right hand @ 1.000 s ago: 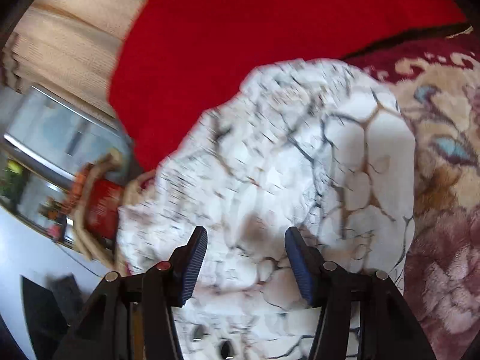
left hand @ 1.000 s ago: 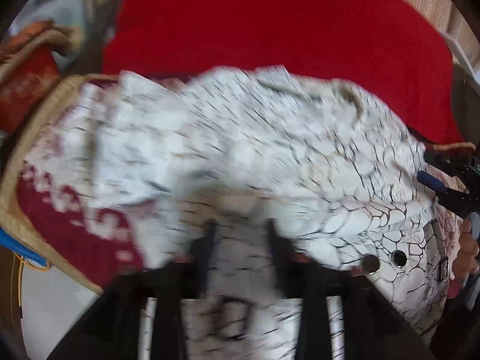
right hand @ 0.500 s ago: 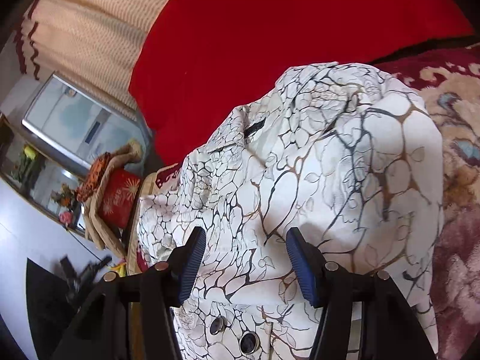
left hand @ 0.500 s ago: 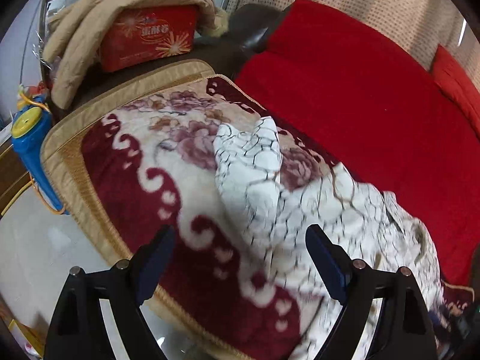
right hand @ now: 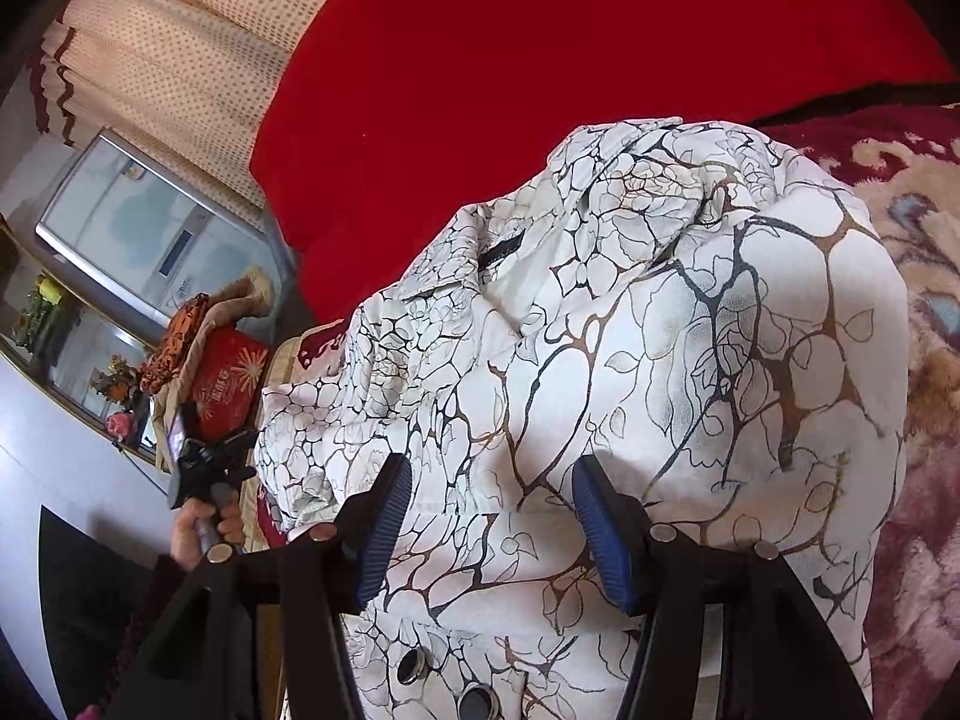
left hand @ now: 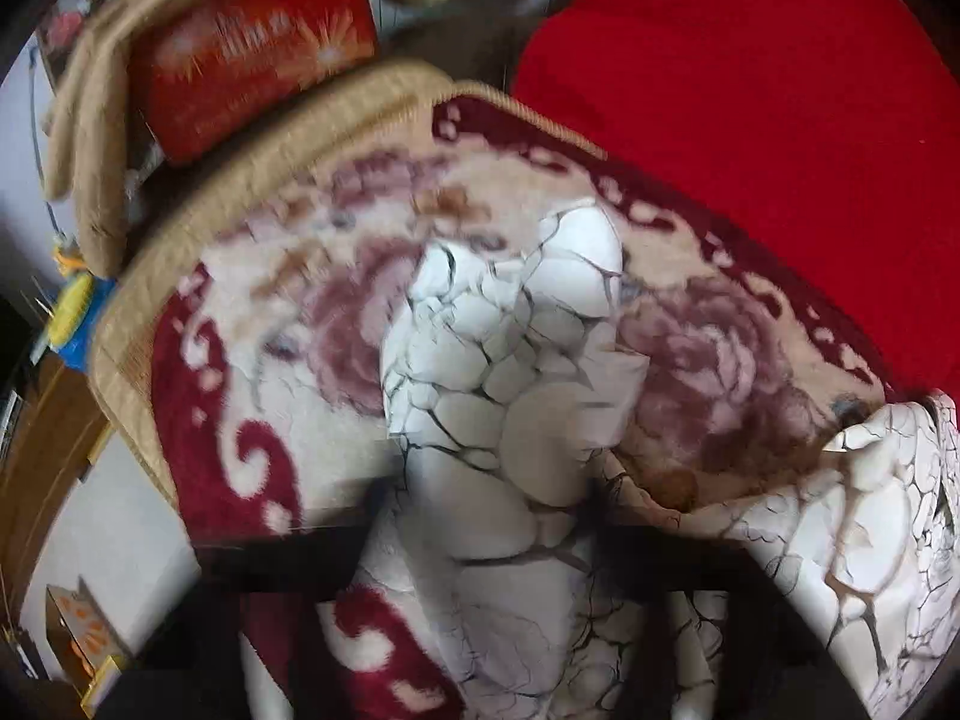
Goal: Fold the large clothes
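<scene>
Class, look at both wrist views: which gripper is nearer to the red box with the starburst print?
Left. The left gripper is beside the red box, at the blanket's far end. The right gripper hovers over the white crackle-print garment, well away from the box.

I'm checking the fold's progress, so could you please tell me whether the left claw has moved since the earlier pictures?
Yes. The left claw has closed in on the white sleeve, which now fills its view over the floral blanket; its jaws have just been closing on it.

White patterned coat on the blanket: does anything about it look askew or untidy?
Yes. The coat lies bunched and rumpled on the floral blanket, not flat, and one sleeve trails out sideways across the blanket, away from the bulk.
</scene>
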A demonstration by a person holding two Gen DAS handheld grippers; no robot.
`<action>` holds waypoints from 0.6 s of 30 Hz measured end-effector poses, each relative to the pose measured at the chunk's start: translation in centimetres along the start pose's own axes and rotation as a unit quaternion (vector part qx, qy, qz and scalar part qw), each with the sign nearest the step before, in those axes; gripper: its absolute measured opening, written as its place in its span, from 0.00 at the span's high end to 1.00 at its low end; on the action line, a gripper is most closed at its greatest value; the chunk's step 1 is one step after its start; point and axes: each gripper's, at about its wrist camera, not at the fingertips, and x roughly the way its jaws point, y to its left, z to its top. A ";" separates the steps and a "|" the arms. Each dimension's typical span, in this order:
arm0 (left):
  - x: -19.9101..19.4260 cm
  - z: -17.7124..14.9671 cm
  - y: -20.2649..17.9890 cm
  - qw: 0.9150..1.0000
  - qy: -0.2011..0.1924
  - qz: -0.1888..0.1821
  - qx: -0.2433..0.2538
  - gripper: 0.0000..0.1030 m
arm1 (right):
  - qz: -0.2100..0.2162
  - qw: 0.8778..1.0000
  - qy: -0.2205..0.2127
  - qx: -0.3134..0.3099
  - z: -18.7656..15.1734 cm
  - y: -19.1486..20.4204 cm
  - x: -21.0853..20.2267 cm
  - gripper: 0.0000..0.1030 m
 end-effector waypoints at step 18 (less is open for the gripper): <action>-26.4 -2.9 -10.0 0.941 -0.217 -0.144 0.218 0.97 | 0.011 0.998 -0.057 0.033 1.0 -1.0 -3.1 0.42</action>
